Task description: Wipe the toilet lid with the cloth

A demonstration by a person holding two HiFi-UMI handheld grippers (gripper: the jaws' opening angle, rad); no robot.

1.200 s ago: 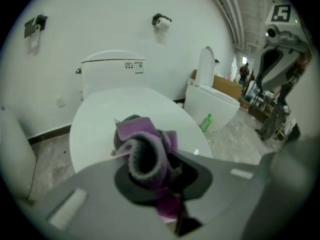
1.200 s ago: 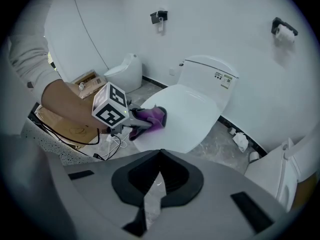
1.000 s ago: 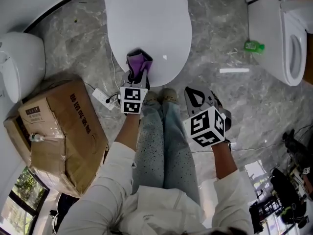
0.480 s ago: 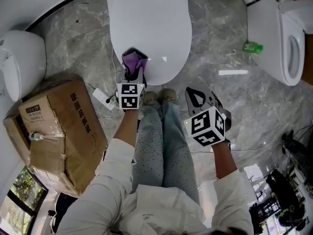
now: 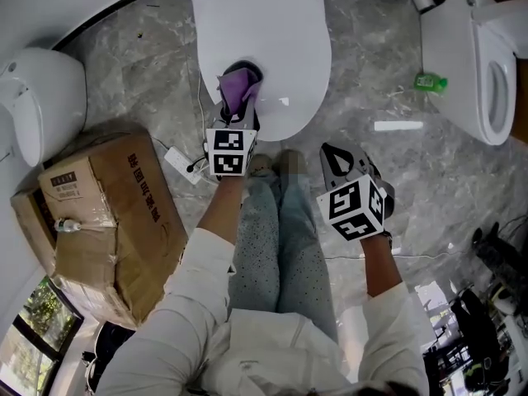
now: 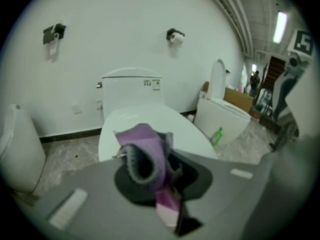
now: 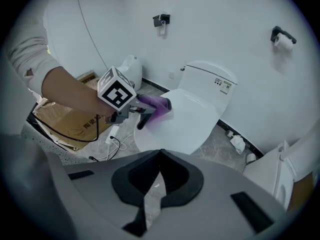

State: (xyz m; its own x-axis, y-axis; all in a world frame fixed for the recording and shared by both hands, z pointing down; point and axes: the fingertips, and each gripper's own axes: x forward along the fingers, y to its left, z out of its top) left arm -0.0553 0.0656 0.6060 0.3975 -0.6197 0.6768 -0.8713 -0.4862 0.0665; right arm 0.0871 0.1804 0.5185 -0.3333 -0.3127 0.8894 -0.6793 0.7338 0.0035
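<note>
And here's the left tool, clenched tight on a bunched purple cloth, poised over the near end of the glossy white oval toilet lid. In the left gripper view the purple cloth is wadded between the jaws and spills out of them, with the closed lid spread out just beyond. The wiping stroke is the step in hand, I'd say, and most of that lid looks yet to be covered.

Over to the right tool: clamped shut on nothing, hanging off to the side above the grey marbled floor, well apart from the lid. Its own view confirms it, with the right tool showing only a sliver of floor between its jaws.

Next move, as I read it: bring the cloth flat onto the lid and sweep it towards the far end, pressing evenly so the wad doesn't skid.

Now the tricky bits. From the right gripper view the cloth sits at the lid's near rim, but whether it is actually pressing on the surface I can't tell. The cloth's underside is hidden by the jaws, the lid's far end is cut off at the top of the head view, and the left gripper view is soft and blurred low down.
</note>
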